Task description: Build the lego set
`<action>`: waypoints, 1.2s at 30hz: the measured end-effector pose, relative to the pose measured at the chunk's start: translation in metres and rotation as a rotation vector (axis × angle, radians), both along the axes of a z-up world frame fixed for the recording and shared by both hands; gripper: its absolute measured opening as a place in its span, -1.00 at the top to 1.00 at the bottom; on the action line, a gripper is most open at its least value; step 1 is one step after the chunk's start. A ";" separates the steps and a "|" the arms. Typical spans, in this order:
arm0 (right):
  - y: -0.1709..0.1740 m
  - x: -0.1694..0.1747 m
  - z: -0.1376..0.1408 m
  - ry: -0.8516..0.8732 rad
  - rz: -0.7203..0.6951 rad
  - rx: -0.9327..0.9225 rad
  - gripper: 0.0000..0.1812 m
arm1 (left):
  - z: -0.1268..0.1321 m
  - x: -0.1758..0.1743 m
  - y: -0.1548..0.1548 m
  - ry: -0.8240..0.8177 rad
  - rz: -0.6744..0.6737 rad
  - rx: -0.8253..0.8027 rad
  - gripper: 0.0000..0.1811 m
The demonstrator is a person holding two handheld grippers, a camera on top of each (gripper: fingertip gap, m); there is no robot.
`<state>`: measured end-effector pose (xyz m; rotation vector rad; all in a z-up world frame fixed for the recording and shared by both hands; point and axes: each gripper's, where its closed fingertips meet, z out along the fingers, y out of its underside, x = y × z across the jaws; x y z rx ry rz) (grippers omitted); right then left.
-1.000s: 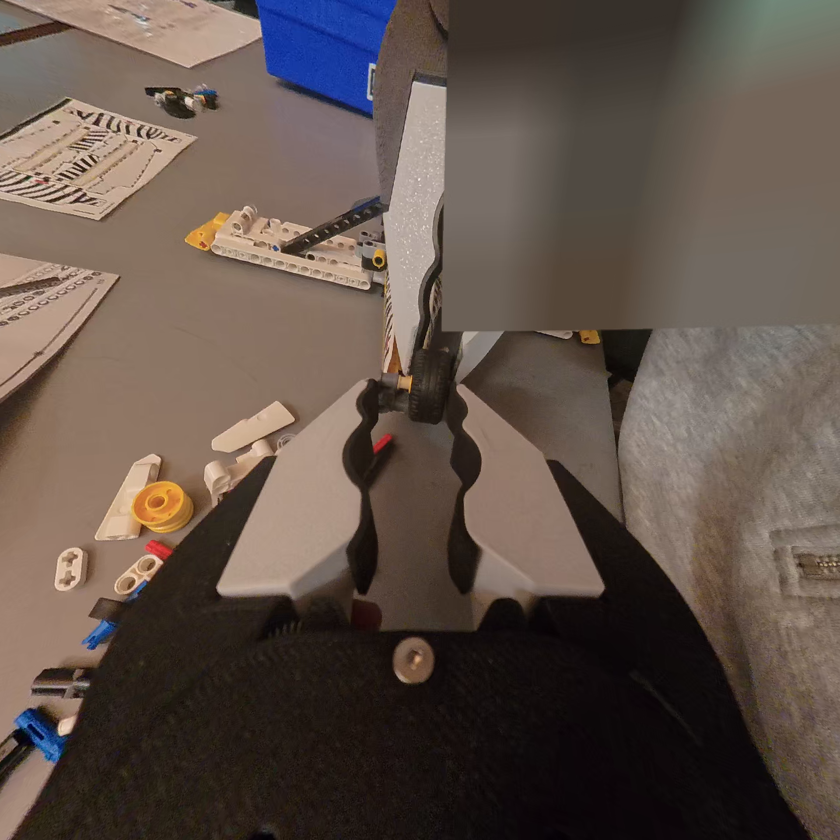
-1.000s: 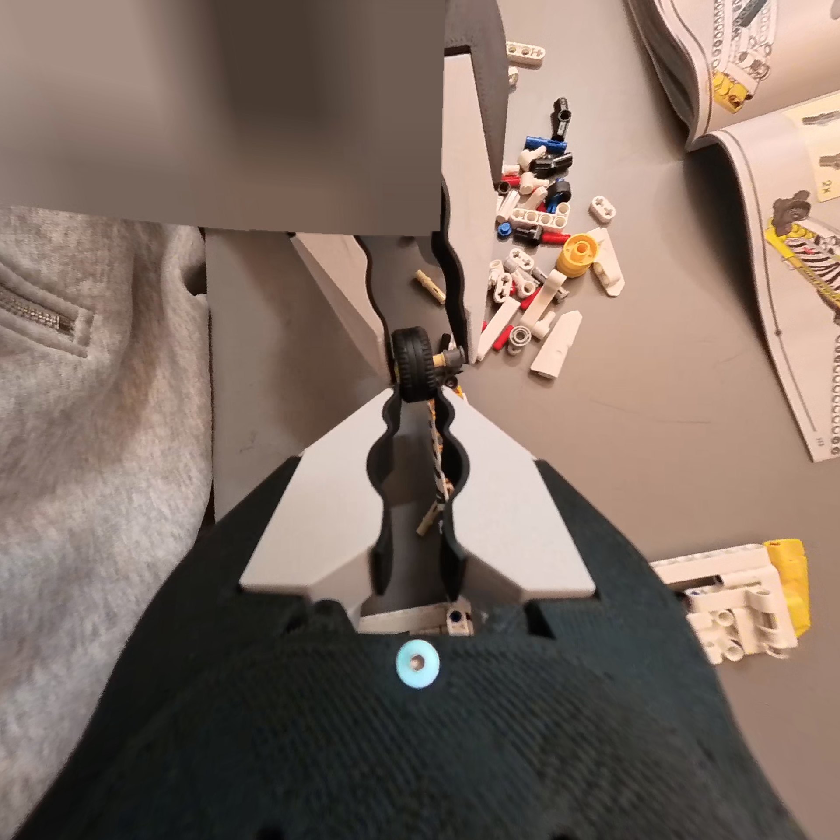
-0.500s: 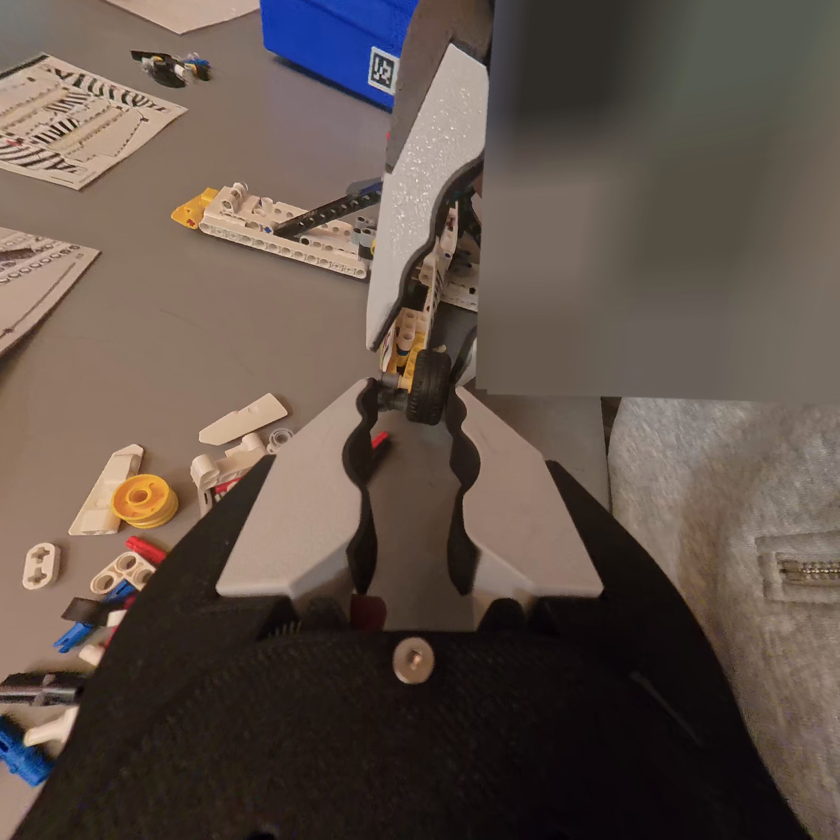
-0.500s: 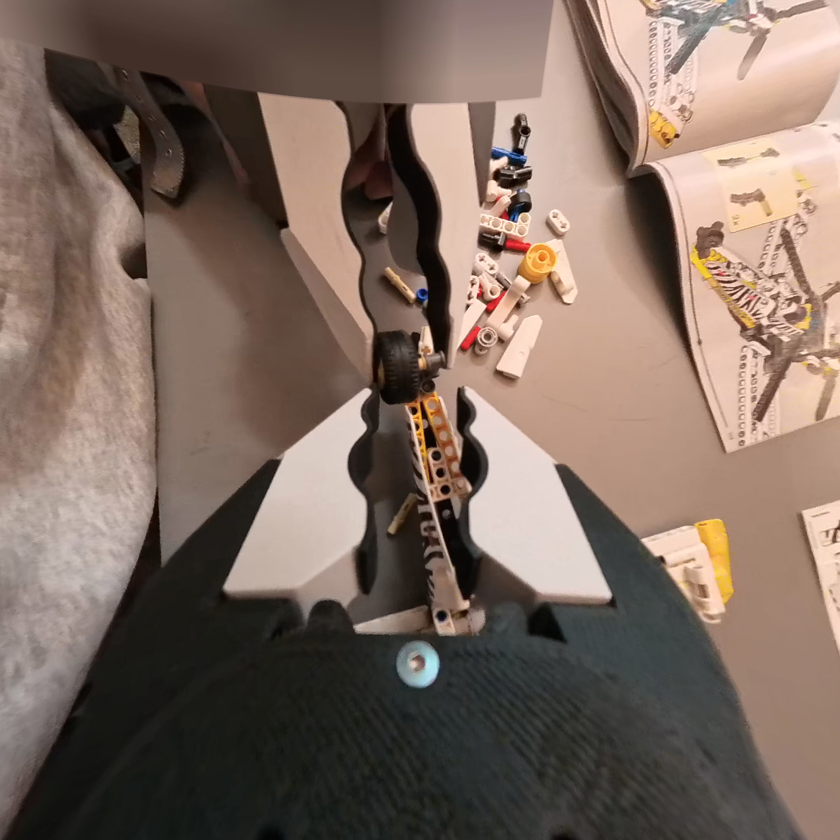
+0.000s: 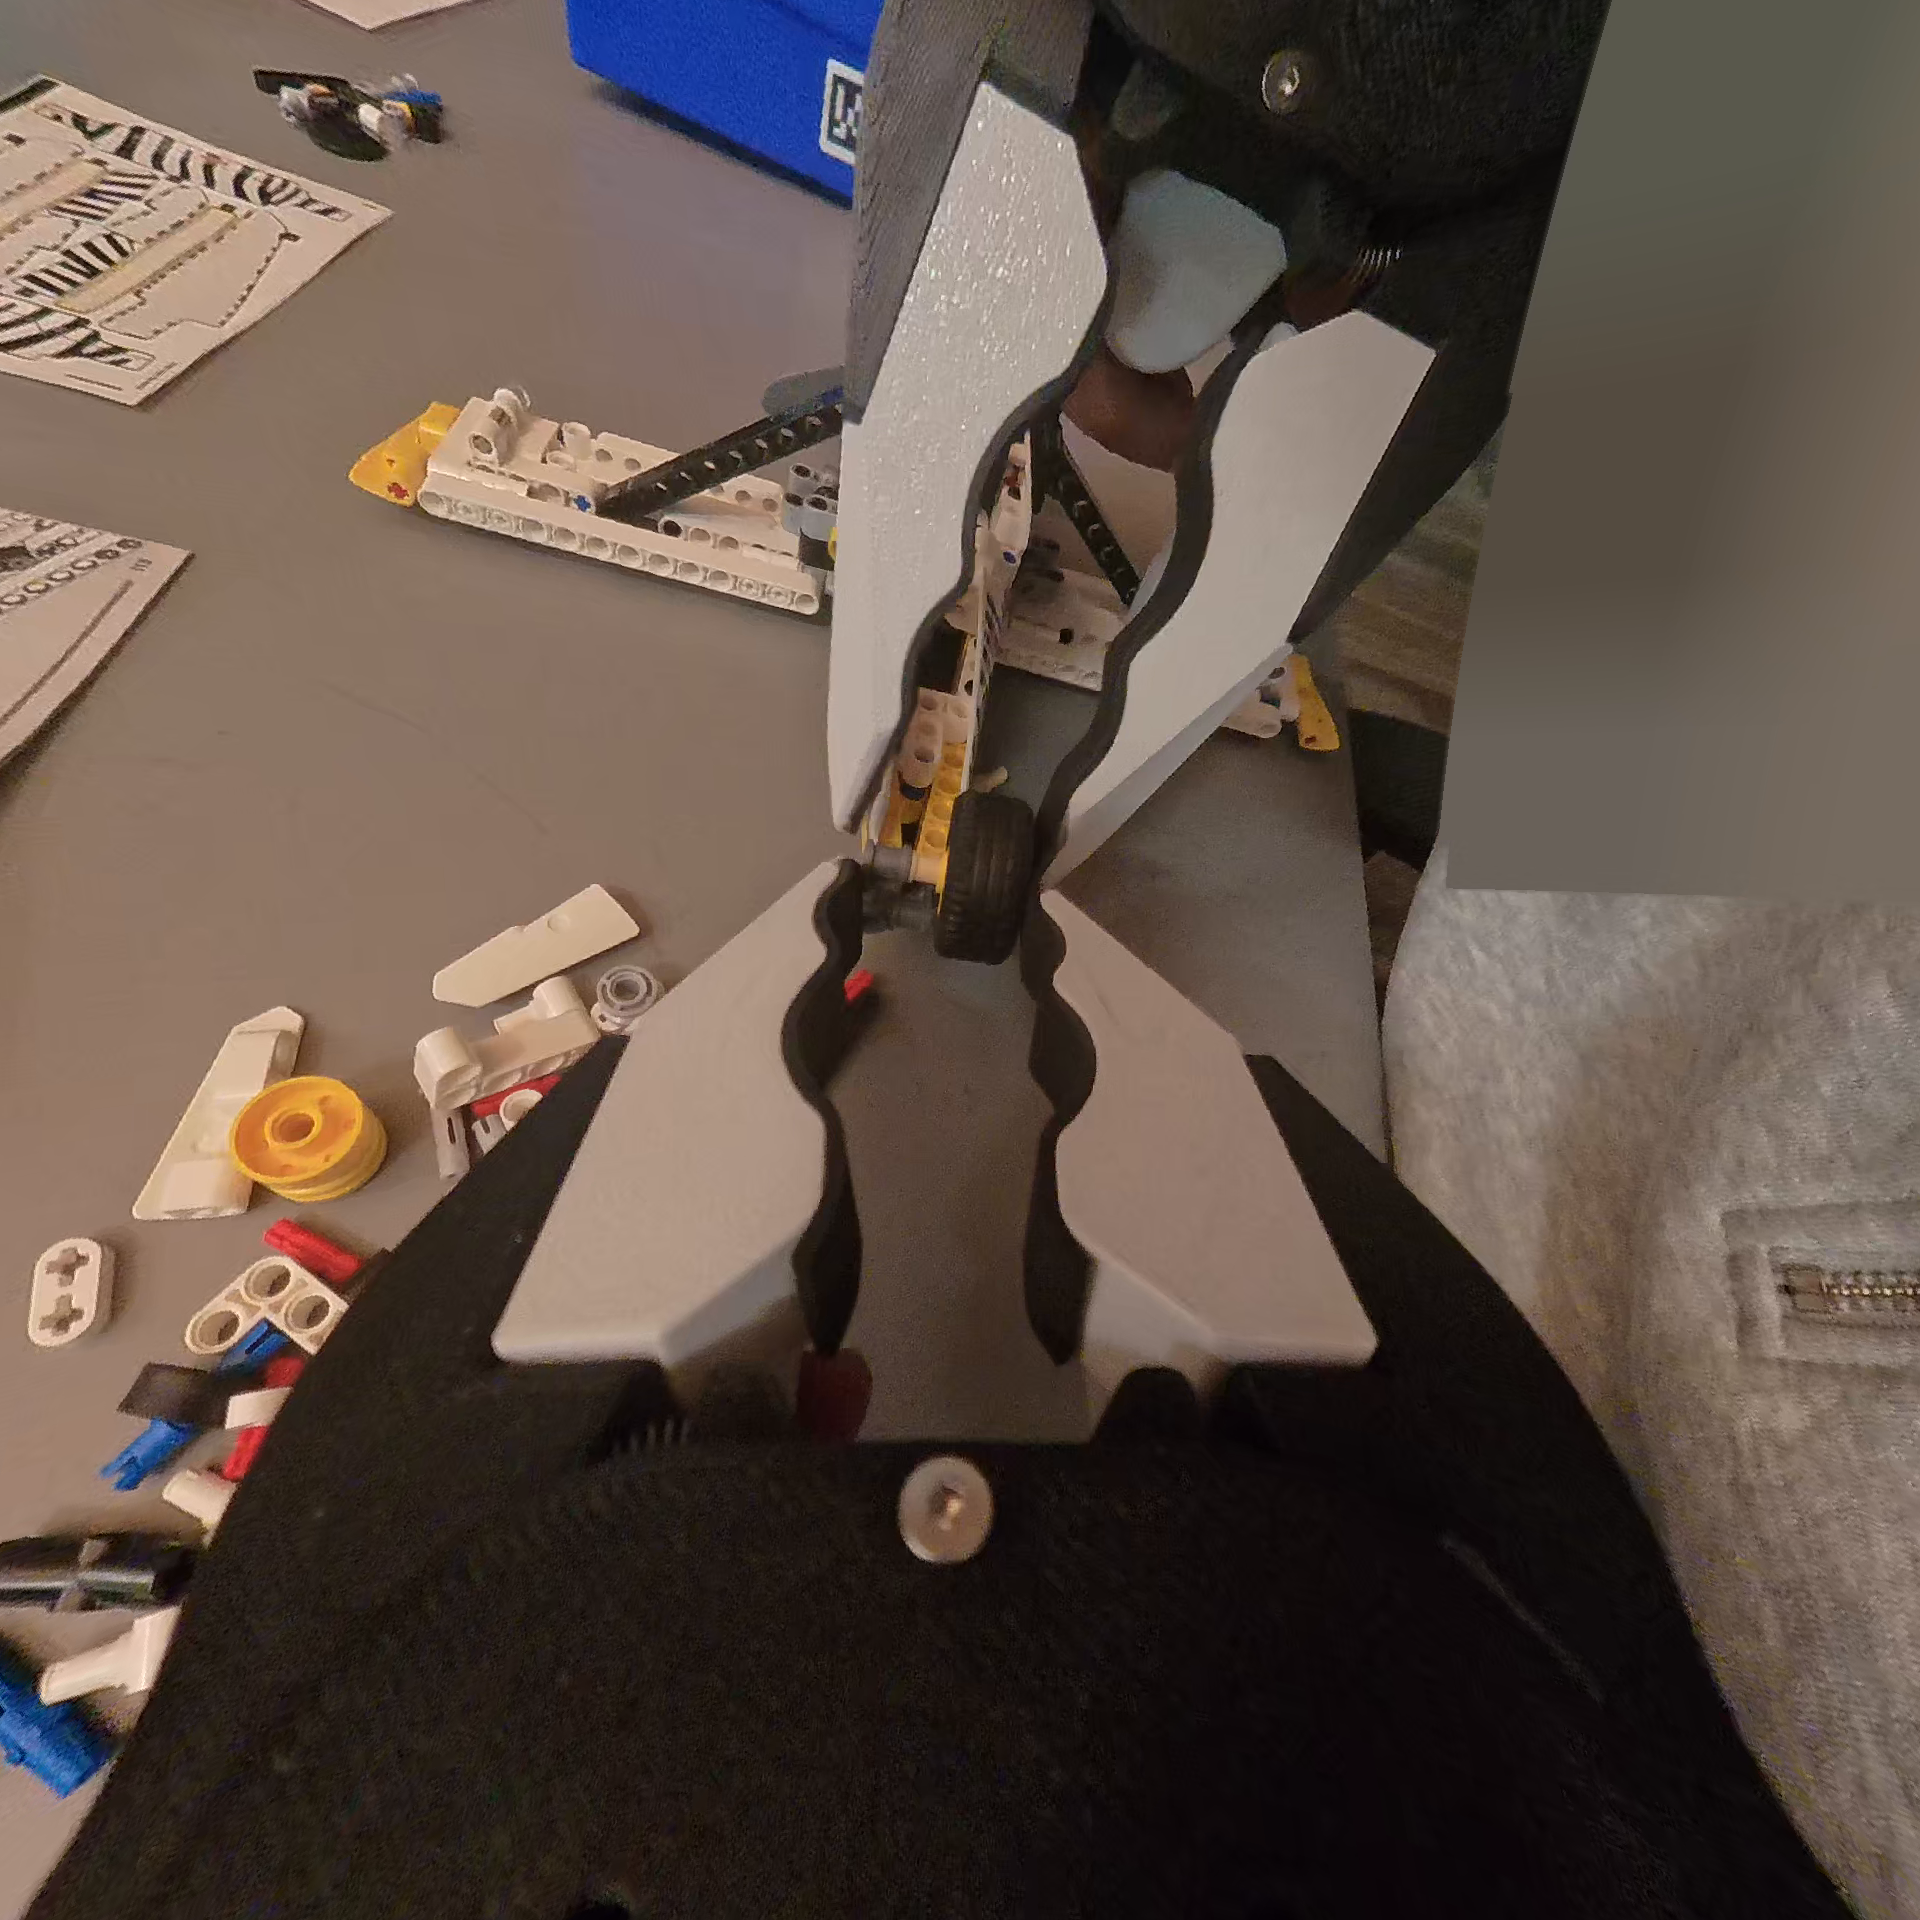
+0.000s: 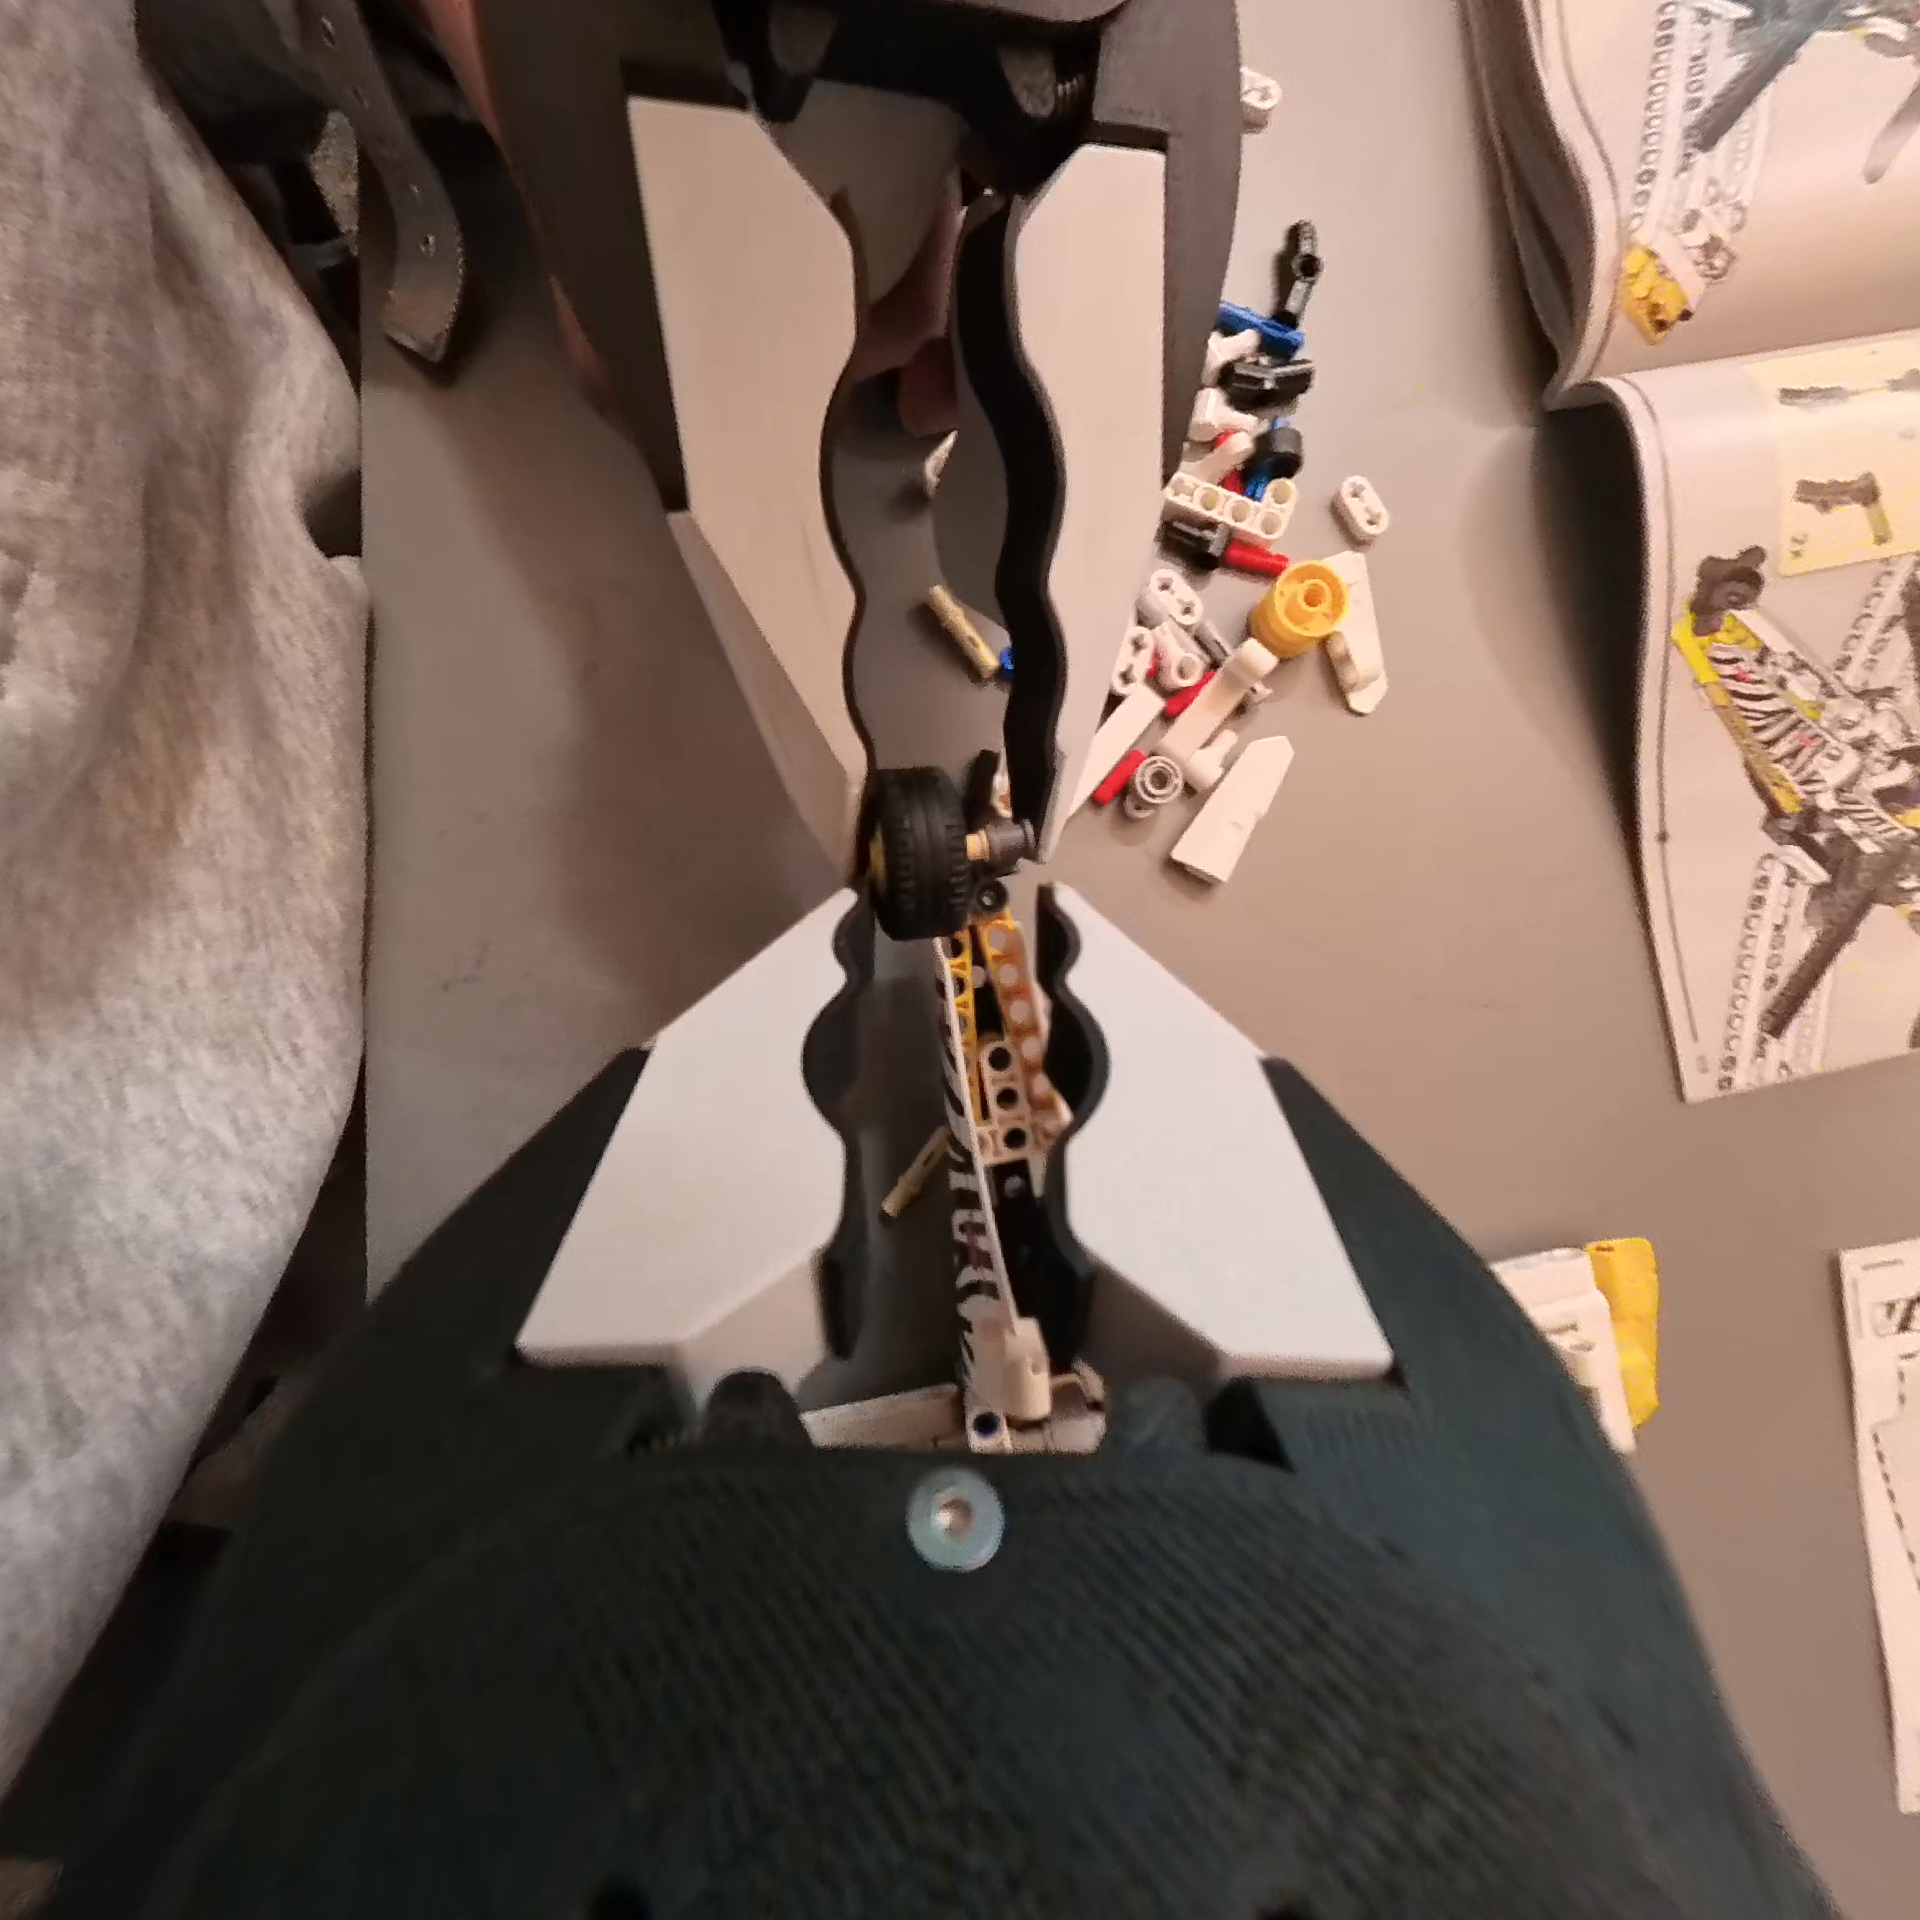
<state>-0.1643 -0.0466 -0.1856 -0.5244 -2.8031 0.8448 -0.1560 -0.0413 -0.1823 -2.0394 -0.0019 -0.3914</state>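
Observation:
My left gripper (image 5: 940, 894) is shut across a small black wheel (image 5: 982, 883) and its grey axle pin. The wheel sits at the tip of a narrow white and yellow Lego subassembly (image 5: 961, 707) with a zebra-striped panel. That subassembly lies lengthwise between the fingers of my right gripper (image 6: 951, 902), which points at the left one tip to tip. The right jaws stand apart; the subassembly (image 6: 997, 1060) rests only against the right-hand finger. In the right wrist view the wheel (image 6: 914, 852) sits between the left gripper's tips (image 6: 951, 831).
A long white partial build with a yellow tip (image 5: 582, 509) lies behind. Loose pieces, among them a yellow pulley (image 5: 307, 1138), are scattered at left. A blue box (image 5: 727, 83), a sticker sheet (image 5: 135, 239), an open booklet (image 6: 1766, 727) and a person's grey garment (image 5: 1662, 1247) surround the work. Left and right tips are no more than a few centimetres apart.
The right gripper's jaws have spread apart and it has tilted more upright over the left gripper. The left gripper keeps its hold on the wheel.

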 end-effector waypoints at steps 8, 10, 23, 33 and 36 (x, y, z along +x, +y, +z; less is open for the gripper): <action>-0.003 0.007 -0.005 -0.056 0.050 0.013 0.84 | -0.003 0.001 0.000 0.013 0.003 -0.020 0.71; -0.003 0.008 -0.003 -0.054 0.050 0.006 0.84 | -0.002 0.001 0.000 0.006 -0.002 -0.012 0.70; 0.005 0.000 -0.007 -0.009 0.051 0.051 0.58 | 0.003 0.003 -0.001 -0.065 -0.017 0.016 0.69; -0.001 0.010 -0.015 -0.138 0.067 0.038 0.70 | 0.001 0.007 -0.001 -0.040 -0.032 0.004 0.70; -0.001 0.010 -0.014 -0.122 0.083 0.040 0.71 | 0.001 0.007 -0.001 -0.009 -0.024 0.005 0.70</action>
